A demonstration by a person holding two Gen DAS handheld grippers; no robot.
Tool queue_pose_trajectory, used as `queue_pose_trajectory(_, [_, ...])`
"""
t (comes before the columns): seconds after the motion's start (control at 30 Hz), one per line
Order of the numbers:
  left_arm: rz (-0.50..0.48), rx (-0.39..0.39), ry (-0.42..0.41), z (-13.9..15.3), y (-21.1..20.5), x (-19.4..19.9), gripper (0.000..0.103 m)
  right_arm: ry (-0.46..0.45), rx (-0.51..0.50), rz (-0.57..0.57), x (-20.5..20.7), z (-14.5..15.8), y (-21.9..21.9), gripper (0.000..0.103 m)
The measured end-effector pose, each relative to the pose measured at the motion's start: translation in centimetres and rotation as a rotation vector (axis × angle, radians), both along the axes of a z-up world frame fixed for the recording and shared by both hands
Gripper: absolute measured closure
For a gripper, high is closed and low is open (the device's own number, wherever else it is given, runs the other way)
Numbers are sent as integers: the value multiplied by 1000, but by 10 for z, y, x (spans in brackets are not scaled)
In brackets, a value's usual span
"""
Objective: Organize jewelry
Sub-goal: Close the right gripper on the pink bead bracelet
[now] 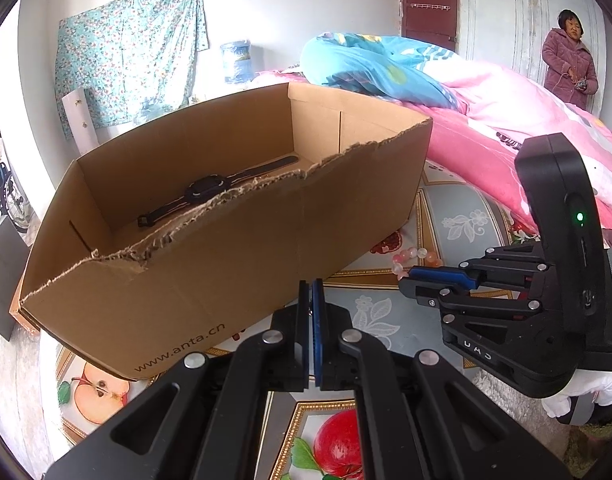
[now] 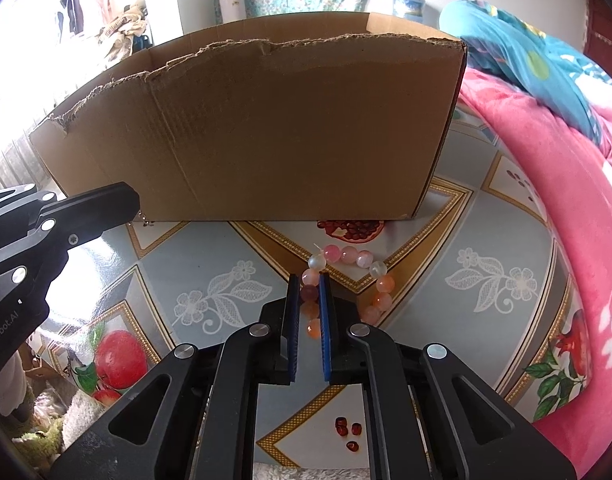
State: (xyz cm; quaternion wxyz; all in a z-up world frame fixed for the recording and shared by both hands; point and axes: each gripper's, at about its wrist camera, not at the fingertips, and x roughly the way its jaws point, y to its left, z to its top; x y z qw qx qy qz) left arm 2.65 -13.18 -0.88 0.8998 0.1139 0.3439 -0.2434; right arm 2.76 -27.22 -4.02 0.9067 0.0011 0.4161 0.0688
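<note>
**A:** So where's the jewelry at? I see a pink, orange and white bead bracelet (image 2: 346,284) lying on the worktop (image 2: 210,248), the one with the fruit-and-flower oilcloth, just in front of the brown cardboard box with the torn top edge (image 2: 266,128).

**B:** Yep. The right claw (image 2: 308,312) is down on the left side of that bead loop, its blue pads (image 2: 324,320) on either side of a few beads. The gap is narrow and the pads look pressed against the beads, so I'd say it has hold of the bracelet. The rest of the loop curves off to the right on the cloth.

**A:** And the other piece?

**B:** A black wristwatch with a long strap (image 1: 210,192) lies flat on the box floor, near the torn wall.

**A:** Left claw?

**B:** The left claw (image 1: 311,320) is fully closed with nothing in it, hovering by the box's near wall, apart from the beads.

**A:** Background?

**B:** A pink quilt (image 1: 506,136) on the bed right of the worktop, and a person in a mauve padded jacket (image 1: 570,64) standing by the wall.
</note>
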Motion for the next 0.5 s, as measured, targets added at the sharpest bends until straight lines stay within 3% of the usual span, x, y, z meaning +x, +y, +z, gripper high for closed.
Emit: queue_pose_trajectory(0.5, [-3, -8, -8, 3, 1, -1, 102, -51, 156, -43, -3, 28, -46, 96])
